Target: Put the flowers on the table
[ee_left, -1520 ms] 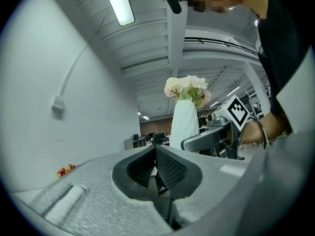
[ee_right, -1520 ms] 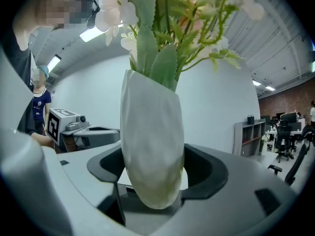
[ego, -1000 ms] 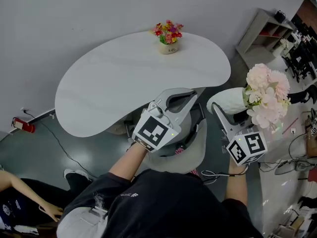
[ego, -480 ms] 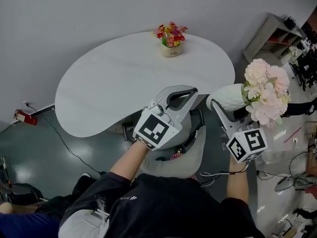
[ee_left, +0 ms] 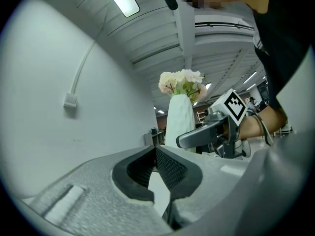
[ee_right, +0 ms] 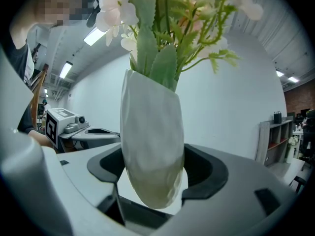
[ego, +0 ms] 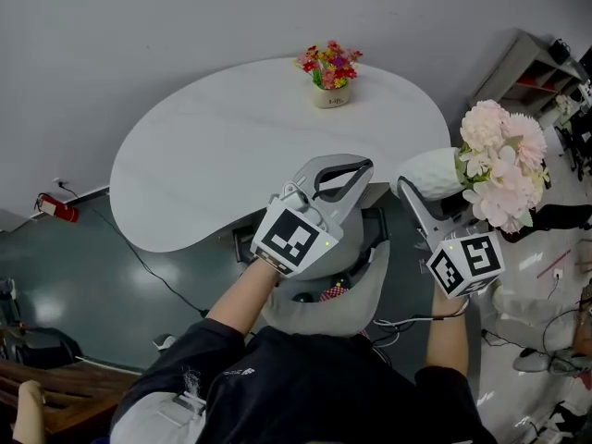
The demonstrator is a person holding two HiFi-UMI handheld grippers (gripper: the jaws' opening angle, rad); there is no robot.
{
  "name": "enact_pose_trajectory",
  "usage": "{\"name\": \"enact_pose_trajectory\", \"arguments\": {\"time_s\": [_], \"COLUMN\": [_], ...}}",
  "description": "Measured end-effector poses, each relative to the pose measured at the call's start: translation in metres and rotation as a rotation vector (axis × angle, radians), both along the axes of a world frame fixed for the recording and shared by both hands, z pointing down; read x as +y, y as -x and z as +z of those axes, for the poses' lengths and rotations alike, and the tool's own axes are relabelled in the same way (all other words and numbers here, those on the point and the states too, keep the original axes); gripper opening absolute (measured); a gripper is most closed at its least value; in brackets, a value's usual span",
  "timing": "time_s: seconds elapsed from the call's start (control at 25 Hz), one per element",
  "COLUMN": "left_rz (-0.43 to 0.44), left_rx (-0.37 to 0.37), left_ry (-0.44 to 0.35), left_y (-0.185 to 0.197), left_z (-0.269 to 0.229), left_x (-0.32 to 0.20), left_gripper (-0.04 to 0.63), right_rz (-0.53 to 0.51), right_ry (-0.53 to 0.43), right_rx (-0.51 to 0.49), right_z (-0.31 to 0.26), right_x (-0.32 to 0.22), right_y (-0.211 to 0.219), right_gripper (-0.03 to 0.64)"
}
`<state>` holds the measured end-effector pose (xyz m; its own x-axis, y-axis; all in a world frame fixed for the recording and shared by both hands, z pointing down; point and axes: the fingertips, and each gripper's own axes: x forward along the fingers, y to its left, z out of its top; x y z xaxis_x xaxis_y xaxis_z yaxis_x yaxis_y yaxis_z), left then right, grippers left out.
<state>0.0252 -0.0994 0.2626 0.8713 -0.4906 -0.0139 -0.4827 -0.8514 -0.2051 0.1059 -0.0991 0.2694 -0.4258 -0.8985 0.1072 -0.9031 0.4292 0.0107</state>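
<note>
Count: two grippers, two flower arrangements, one table.

Right gripper (ee_right: 152, 168): jaws wide, clamped on one smooth white ovoid vase (ee_right: 150, 141) of pale pink flowers (ego: 504, 160).

Left gripper (ee_left: 155, 149): ribbed pads together, empty, just beside it.

Ahead of both: white kidney-shaped table (ego: 213, 155) bearing one small pot of bright flowers (ego: 330, 72).

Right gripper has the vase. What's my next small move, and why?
Probably carry the right gripper leftward and forward over the table: its jaws clamp the white vase upright, but in the head view it hangs beyond the table's right edge.
</note>
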Motion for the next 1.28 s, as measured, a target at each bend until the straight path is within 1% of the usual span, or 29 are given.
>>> {"name": "enact_pose_trajectory", "arguments": {"time_s": [0.64, 0.92, 1.28], "left_rz": [-0.021, -0.039, -0.056], "left_rx": [-0.012, -0.032, -0.038], "left_ry": [-0.019, -0.026, -0.012], "left_y": [-0.009, -0.011, -0.018], "left_z": [0.007, 0.011, 0.019], "left_x": [-0.002, -0.003, -0.031], "left_gripper": [0.004, 0.004, 0.004], "right_rz": [-0.009, -0.001, -0.001], "right_ry": [-0.015, -0.011, 0.008], "right_rx": [0.019, 0.019, 0.016], "right_z": [0.008, 0.016, 0.026], "right_x": [-0.009, -0.013, -0.046], "right_y": [-0.010, -0.019, -0.028], "right_gripper": [0.360, 0.360, 0.360]}}
